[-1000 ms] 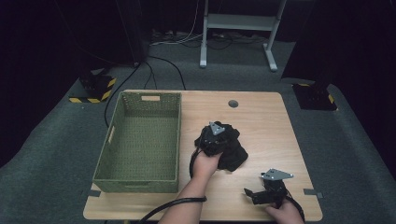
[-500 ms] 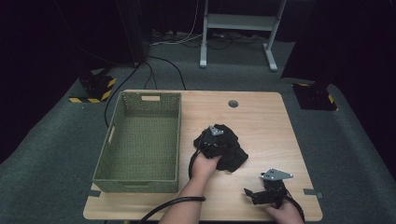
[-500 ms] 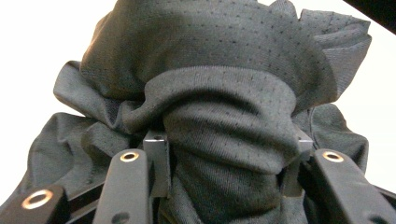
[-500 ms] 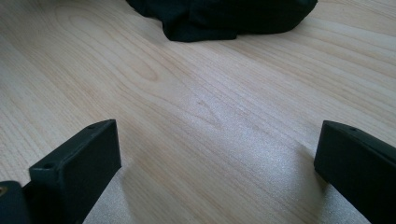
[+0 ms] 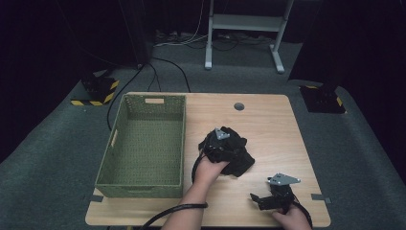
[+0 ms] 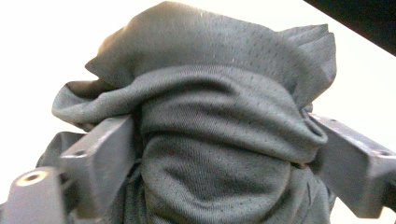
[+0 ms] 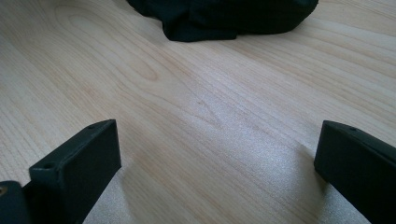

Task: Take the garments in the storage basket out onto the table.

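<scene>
Dark carpet surrounds my wooden table point(image 5: 268, 120), a green basket point(image 5: 143, 143) on its left side. Mid-table lies the black mesh cloth point(image 5: 234, 153); my left gripper point(image 6: 219, 154) has just been opening, cloth bunched between its jaws. My right gripper point(image 7: 215, 154) rests nearby, jaws wide, holding nothing.

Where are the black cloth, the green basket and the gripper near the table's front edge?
black mesh cloth point(image 5: 238, 160): high view, its right-hand fold on the table.
green woven basket point(image 5: 183, 139): high view, its right wall.
right gripper point(image 5: 257, 201): high view, between its two jaw tips.
</scene>
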